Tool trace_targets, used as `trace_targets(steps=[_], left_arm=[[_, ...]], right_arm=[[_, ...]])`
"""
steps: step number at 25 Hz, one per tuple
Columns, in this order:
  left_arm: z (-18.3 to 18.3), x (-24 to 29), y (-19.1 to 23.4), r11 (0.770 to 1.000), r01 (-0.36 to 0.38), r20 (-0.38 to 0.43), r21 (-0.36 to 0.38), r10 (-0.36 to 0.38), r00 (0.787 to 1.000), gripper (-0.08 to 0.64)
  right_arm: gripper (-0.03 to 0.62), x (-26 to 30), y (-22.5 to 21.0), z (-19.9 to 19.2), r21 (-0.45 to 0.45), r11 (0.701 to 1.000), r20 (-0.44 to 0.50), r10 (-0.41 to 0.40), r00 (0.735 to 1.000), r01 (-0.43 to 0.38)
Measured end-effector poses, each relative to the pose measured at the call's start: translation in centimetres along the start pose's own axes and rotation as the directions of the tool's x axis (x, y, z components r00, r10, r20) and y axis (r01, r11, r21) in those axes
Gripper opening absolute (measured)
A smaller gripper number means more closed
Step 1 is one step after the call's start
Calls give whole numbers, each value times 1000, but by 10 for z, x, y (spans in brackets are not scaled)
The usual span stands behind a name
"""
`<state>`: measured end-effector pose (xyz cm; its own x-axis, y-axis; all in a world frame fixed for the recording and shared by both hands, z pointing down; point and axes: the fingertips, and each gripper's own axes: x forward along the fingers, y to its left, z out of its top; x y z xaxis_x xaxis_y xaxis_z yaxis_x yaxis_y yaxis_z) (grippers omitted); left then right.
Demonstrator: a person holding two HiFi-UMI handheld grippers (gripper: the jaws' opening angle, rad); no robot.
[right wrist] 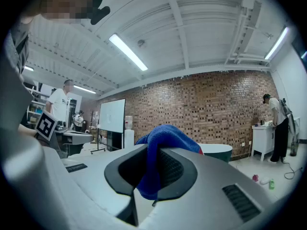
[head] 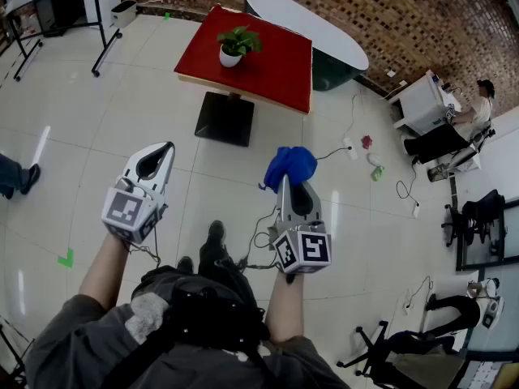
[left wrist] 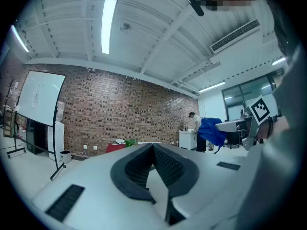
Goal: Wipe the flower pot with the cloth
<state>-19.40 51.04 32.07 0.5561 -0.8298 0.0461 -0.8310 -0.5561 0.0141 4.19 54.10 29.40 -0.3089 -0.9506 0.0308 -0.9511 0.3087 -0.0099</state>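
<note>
The blue cloth [head: 290,166] is clamped in the right gripper [head: 285,186]; the left gripper [head: 166,149] is closed on nothing. The flower pot [head: 230,57] is located on the red table [head: 280,71], well ahead, between the two grippers' lines; neither gripper appears clearly nearer.

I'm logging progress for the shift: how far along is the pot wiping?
Done: the blue cloth is picked up, clamped in the right tongs. In hand: the person stands holding it; the left tongs are shut and empty. Left: the flower pot sits on the red table across the floor, so the approach and all wiping remain.
</note>
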Motion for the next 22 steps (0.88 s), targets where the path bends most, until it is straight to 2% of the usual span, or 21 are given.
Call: trace_targets(steps=[8, 17, 22], left_arm=[[-15, 72, 9, 1000, -12, -25, 16, 12, 1000, 8], [-21, 249, 42, 998, -65, -53, -4, 65, 997, 8], [-27, 318, 67, 995, -102, -58, -7, 101, 993, 8]], right_arm=[[56, 69, -60, -25, 48, 999, 28, 20, 999, -22], [57, 218, -189, -33, 66, 996, 11, 65, 998, -65], [56, 282, -246, -33, 68, 995, 30, 66, 997, -68]])
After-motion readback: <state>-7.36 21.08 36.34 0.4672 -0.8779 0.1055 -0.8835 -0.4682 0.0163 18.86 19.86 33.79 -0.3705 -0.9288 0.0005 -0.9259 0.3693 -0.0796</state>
